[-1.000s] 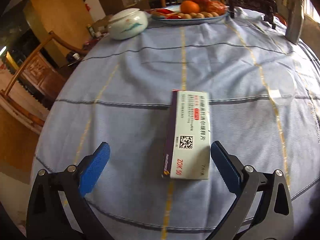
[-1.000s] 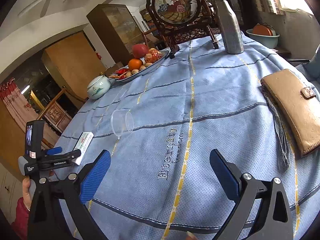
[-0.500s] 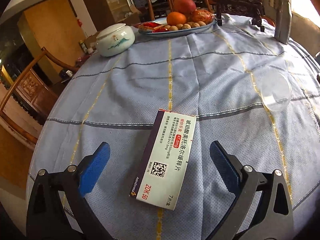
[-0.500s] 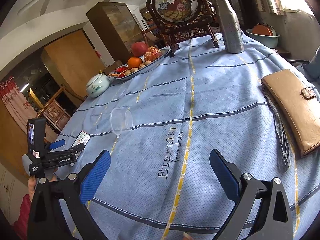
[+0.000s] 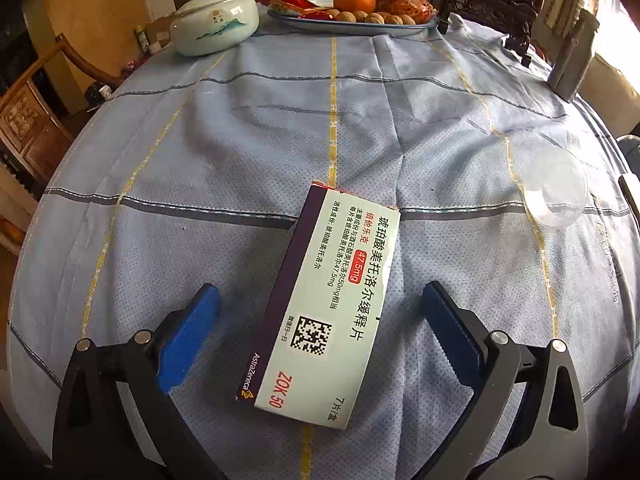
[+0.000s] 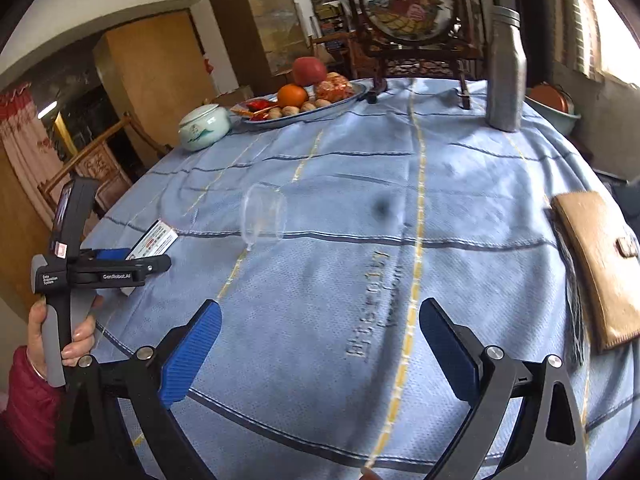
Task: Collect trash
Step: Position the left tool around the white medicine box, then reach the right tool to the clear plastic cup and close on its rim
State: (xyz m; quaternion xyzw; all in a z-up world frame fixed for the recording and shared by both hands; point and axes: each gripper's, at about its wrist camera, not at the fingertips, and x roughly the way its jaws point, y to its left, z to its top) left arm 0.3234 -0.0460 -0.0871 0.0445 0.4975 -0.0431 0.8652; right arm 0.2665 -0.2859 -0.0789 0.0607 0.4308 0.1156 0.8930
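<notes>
I see a round table under a blue checked tablecloth (image 6: 360, 184), crossed by grey and yellow stripes. At the far edge stands a carved wooden screen (image 6: 406, 8) with an embroidered basket picture, and beside it a grey metal bottle (image 6: 505, 68), upright. To the left along the same far edge is a fruit tray (image 5: 352, 28) with an apple, an orange, walnuts and red wrappers, then a pale lidded porcelain jar (image 5: 214, 20) at the far left edge. A tan leather wallet (image 6: 600, 264) lies flat near the right edge, a dark tassel alongside it.

My left gripper (image 5: 320, 320) sits low at the near left edge of the table with its jaws spread wide, the blue pads (image 5: 188, 340) apart on either side of the medicine box (image 5: 324, 312). The box lies flat on the cloth between them (white face up, purple side panel, "ZOK 50" and "AstraZeneca" legible), its long axis angled a little to the right; neither pad touches it. In the right wrist view a hand (image 6: 60, 332) in a red sleeve grips that tool's handle.

My right gripper (image 6: 320, 348) hovers over the near middle of the cloth, jaws likewise wide apart and empty, above the woven lettering.

A clear plastic cup (image 6: 264, 216) lies on its side mid-table, right of the box and well apart from it.
</notes>
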